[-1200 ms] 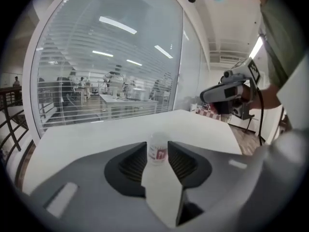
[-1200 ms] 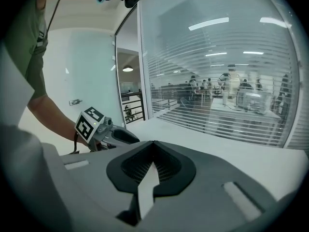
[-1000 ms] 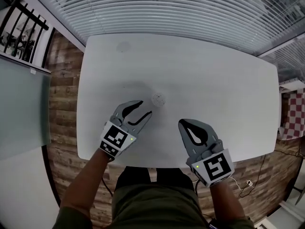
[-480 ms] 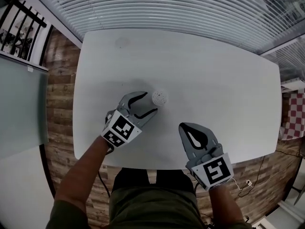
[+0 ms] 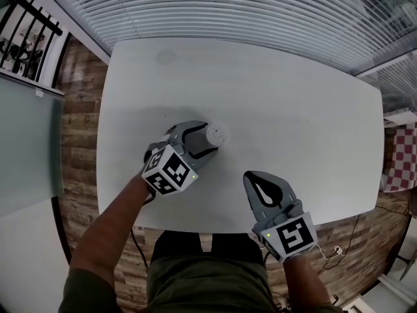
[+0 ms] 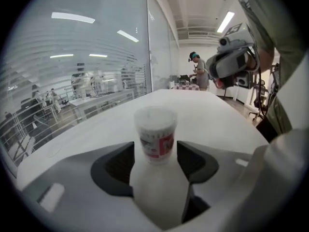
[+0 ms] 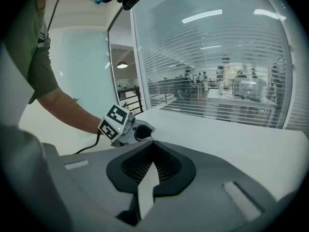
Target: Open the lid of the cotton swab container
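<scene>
The cotton swab container (image 5: 217, 134) is a small clear round tub with a white lid. It stands upright on the white table (image 5: 293, 96), left of the middle. In the left gripper view the container (image 6: 155, 133) shows a red and white label and its lid is on. My left gripper (image 5: 209, 139) has its jaws opening, one finger on each side of the container, and the pads do not press on it. My right gripper (image 5: 252, 175) lies shut and empty near the table's front edge, its jaws (image 7: 152, 142) touching. The right gripper view shows the left gripper (image 7: 138, 130) further away.
The table's front edge (image 5: 215, 228) runs just before my body, and wooden floor (image 5: 81, 109) lies to the left. A glass wall with blinds (image 5: 247, 12) stands behind the table. A person (image 6: 199, 71) stands far off across the room.
My left gripper has moved forward and right to the container, and its jaws have spread wider so they now flank it. The right gripper has stayed put, shut.
</scene>
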